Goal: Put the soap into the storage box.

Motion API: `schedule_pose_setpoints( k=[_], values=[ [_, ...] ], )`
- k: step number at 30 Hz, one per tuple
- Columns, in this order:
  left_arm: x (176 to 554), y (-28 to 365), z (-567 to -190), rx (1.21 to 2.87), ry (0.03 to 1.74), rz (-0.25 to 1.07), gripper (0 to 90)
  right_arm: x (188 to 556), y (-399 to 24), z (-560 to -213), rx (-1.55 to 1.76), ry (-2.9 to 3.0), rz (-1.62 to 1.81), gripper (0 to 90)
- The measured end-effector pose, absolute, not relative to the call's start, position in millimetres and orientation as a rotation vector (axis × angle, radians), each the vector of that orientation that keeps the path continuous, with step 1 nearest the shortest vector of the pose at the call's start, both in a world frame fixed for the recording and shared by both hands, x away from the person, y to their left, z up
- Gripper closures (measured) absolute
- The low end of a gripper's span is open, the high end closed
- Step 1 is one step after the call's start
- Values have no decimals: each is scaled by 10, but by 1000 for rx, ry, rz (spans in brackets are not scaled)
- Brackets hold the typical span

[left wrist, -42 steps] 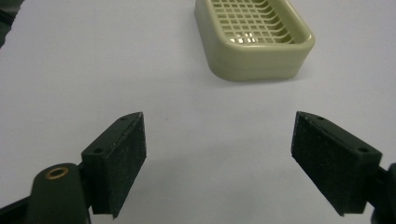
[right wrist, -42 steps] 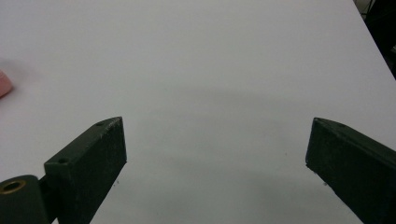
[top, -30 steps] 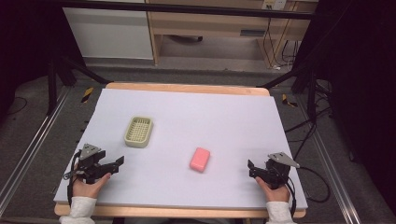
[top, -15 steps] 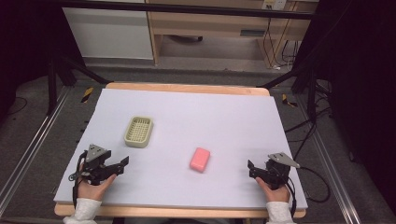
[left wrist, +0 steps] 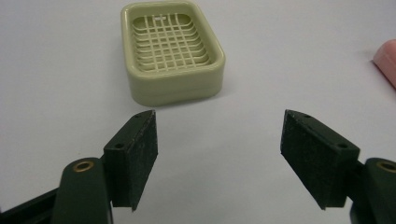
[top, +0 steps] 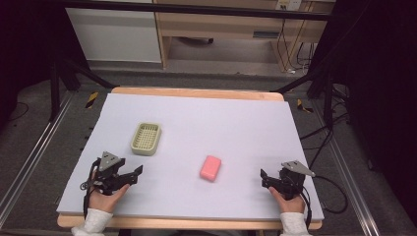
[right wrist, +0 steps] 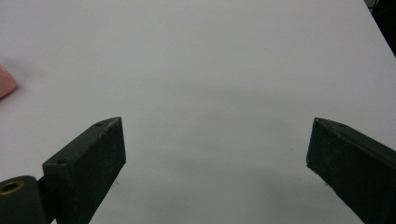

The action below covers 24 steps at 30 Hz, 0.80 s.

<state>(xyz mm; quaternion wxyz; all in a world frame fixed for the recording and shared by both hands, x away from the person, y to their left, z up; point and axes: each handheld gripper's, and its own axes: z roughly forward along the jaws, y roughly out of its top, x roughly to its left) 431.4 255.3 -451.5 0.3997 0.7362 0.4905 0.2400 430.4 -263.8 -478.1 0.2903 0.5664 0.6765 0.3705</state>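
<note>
- Soap dish (top: 146, 138), pale green with a grid floor, sits upright on the white table (top: 236, 123), left of centre, just ahead of my left gripper (top: 138, 170).
- In the left gripper view I see the dish (left wrist: 173, 51) beyond the pads, apart from them; my jaws have just been closing, yet they stand apart with nothing between them.
- Pink soap bar (top: 211, 167) lies flat near the table's middle, well apart from the dish.
- My right gripper (top: 263, 177) rests near the table's right front edge, jaws wide apart over bare surface, the bar off to its left.
</note>
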Motion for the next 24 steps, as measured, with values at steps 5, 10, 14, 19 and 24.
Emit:
schedule_pose_setpoints(
  k=[5, 10, 14, 19, 24],
  values=[
    [4307, 2475, -4524, 1880, 1228, 598, 277, 4303, -2634, -4783, 1510, 1806, 985, 50],
    [4312, 2391, -4533, 1892, 1214, 592, 278, 4306, -2628, -4786, 1506, 1811, 986, 50],
    [4313, 2325, -4533, 1905, 1201, 595, 278, 4304, -2624, -4785, 1502, 1813, 986, 49],
    [4320, 2251, -4535, 1916, 1184, 593, 276, 4304, -2621, -4786, 1504, 1813, 988, 49],
    [4327, 2185, -4535, 1926, 1172, 581, 275, 4305, -2622, -4785, 1502, 1812, 987, 49]
  ],
)
